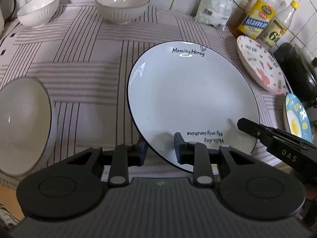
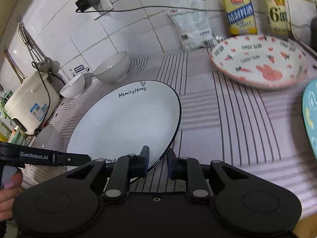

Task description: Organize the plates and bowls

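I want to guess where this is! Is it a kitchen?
Yes, most likely a home kitchen counter. A white tiled wall stands behind it, a rice cooker sits at one end, bottles of cooking oil stand at the back, and bowls and plates lie on a striped cloth.

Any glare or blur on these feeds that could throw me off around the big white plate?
Left wrist view: small glare spots on the white plate near its lettering, and the near bowl at the left edge is soft. Right wrist view: the blue plate at the right edge is blurred, the pink rabbit plate slightly smeared, and fisheye bends the wall tiles.
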Motion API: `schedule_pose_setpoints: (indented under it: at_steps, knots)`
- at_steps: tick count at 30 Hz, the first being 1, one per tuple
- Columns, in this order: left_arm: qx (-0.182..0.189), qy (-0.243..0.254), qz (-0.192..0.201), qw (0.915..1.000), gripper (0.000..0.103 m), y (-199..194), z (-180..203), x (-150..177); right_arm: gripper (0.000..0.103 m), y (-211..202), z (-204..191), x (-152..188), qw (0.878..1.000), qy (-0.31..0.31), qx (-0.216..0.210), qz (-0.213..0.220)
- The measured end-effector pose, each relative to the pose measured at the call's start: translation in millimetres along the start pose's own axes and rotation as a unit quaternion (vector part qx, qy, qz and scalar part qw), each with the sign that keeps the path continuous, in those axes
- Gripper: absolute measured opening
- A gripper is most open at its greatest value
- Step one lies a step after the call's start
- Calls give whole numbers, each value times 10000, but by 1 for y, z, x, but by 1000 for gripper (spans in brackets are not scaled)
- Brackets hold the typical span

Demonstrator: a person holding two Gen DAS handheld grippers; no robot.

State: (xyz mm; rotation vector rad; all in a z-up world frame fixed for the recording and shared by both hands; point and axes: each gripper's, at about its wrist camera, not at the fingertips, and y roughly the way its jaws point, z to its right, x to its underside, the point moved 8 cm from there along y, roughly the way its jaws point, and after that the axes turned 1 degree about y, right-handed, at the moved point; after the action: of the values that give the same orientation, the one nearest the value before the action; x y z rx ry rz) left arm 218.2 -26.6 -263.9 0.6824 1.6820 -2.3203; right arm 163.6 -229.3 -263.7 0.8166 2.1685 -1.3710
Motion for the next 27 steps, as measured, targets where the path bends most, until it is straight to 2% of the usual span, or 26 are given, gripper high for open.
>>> schedule_pose_setpoints:
  at_steps: [12, 20, 27]
  knots:
    - [292, 47, -63, 9995, 30, 26, 7, -48, 24, 19, 7, -53, 9992, -253, 107, 285]
    - [343, 354, -154, 9987, 31, 48, 18, -72, 25, 37, 18, -67, 9986, -345, 304, 265]
    - [215, 281, -217, 9991, 32, 66, 18, -80, 25, 49, 29, -76, 9979, -348, 485, 252]
